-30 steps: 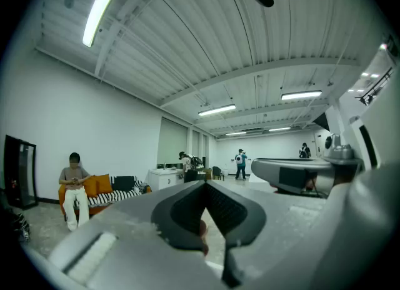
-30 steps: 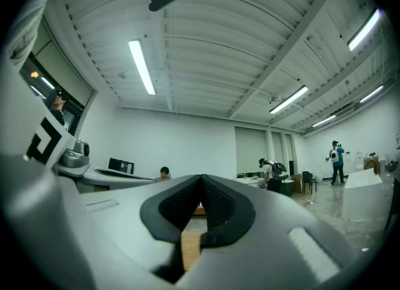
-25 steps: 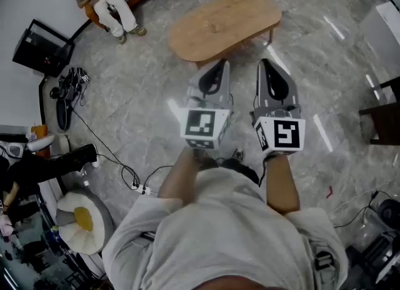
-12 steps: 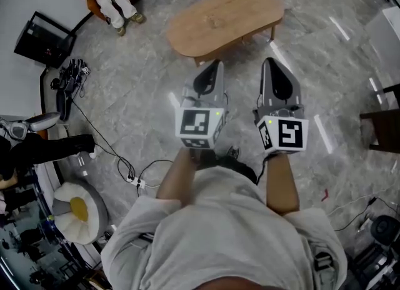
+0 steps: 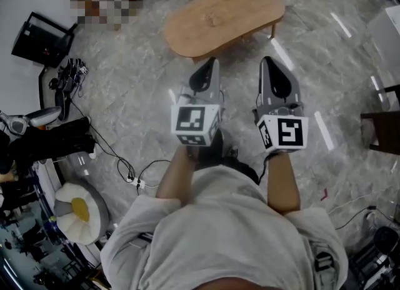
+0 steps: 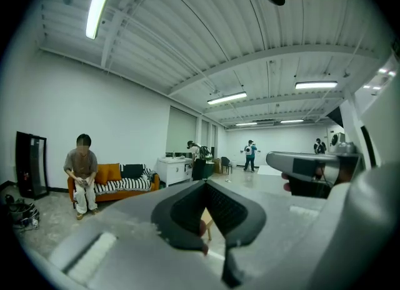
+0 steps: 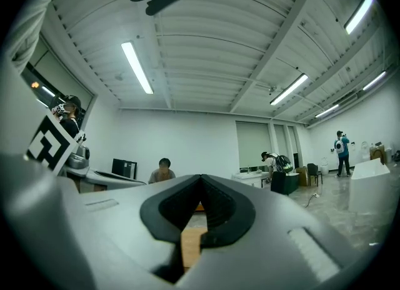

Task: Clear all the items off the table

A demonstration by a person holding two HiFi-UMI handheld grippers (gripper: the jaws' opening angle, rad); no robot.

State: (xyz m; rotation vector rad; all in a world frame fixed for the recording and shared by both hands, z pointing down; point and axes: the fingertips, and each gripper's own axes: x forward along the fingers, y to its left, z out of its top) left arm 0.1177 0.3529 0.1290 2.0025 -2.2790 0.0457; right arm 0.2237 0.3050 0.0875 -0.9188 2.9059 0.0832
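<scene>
I look down on a grey marbled floor [image 5: 125, 95] streaked with reflected light. An oval wooden counter [image 5: 222, 19] stands ahead on thin legs. Black cables [image 5: 115, 157] trail over the floor at left, near a round white cushion [image 5: 78, 210] with a yellow centre. From the left gripper view I see an orange sofa [image 6: 111, 173] against a plain white wall [image 6: 125, 114], a black upright panel [image 6: 31, 164] beside it, a white cabinet [image 6: 175, 169], and a ribbed white ceiling [image 6: 187, 45] with strip lights [image 6: 100, 1].

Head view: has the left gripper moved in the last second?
Yes, slightly. Against the wooden table, the left gripper has drifted left, widening its gap to the right gripper.
</scene>
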